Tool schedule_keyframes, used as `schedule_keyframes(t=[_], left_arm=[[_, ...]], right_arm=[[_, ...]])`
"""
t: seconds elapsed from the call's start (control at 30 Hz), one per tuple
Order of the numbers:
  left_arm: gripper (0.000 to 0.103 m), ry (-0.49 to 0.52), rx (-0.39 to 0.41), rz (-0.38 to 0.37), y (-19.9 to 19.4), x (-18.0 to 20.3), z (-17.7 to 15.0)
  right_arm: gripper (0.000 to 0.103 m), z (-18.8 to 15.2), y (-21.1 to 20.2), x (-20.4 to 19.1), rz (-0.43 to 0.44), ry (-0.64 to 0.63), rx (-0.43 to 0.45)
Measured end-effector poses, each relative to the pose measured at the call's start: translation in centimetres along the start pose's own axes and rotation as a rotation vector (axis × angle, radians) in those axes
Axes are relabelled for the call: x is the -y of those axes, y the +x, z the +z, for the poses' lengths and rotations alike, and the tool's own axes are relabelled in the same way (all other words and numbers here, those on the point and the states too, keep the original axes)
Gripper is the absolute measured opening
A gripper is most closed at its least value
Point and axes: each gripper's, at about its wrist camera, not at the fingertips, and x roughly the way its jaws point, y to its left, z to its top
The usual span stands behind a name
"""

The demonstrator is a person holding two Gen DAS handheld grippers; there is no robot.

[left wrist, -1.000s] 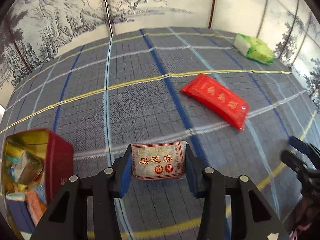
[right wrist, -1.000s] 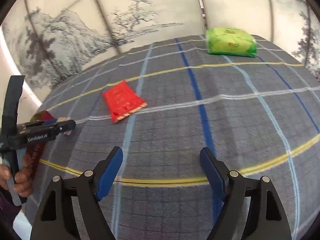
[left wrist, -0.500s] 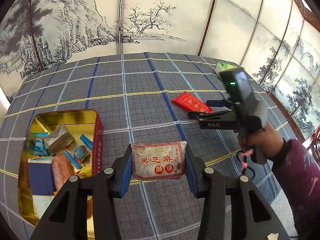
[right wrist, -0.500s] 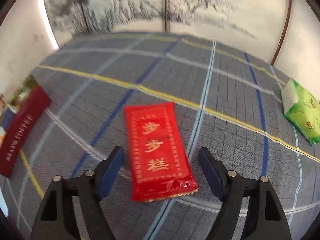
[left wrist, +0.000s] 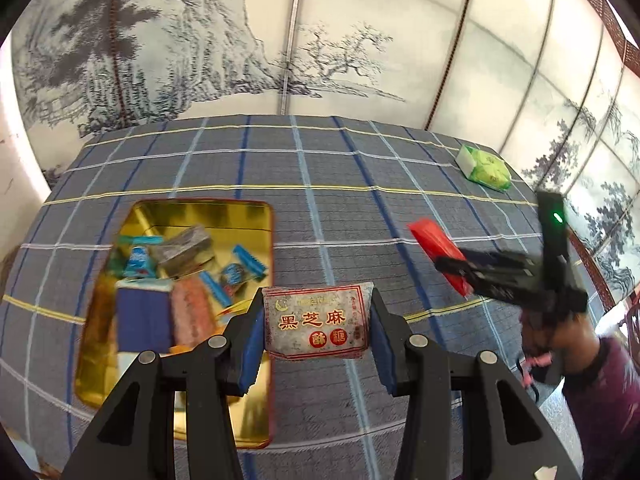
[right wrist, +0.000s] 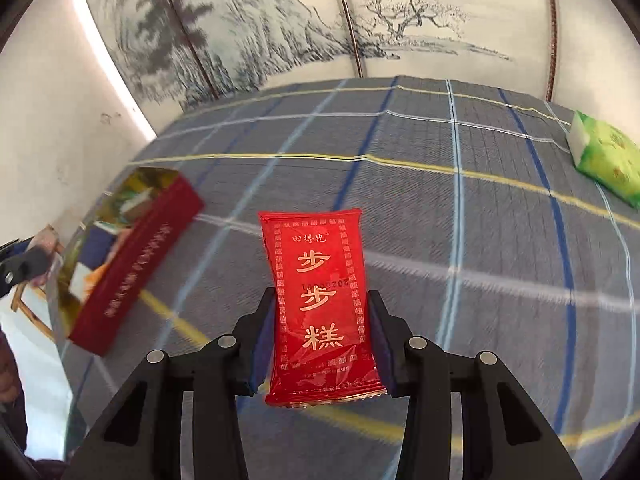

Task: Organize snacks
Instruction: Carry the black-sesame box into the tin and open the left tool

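Progress roughly midway: red rectangular tin with gold lining [left wrist: 256,216] already holds several wrapped snacks. Left gripper [left wrist: 316,334] clamps grey sesame-candy packet [left wrist: 316,326] just right of tin. Right gripper [right wrist: 322,338] jaws closing on red foil cake packet [right wrist: 320,300], right of tin. Green packet [right wrist: 608,158] far right of tin, untouched.

Each wrist camera looks steeply down along its jaws at the worktop [left wrist: 320,200]. The left view sits close above the tin [left wrist: 256,216]; the right views it from farther right [right wrist: 132,248]. Both share the green packet [left wrist: 485,165].
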Motion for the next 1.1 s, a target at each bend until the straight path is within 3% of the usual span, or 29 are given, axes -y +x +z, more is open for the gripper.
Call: schedule_keyframes(t=[0.13,0.4,1.1], left_arm=[[0.042,-0.04,0.032,0.05,-2.3,-2.9,-1.2],[0.042,-0.068,0.041,0.139,-4.4,-7.5,-3.7],[0.042,0.023,0.046,0.099,1.2,-8.1,-2.1]], right_arm=[[0.044,-2.5,-1.1,-2.0,-0.018,0.044,0.068],[0.044,-4.1,0.1,-2.8,-0.079,0.062,0.071],[0.044,-3.6,1.8,-2.7,-0.139,0.077,0.047]])
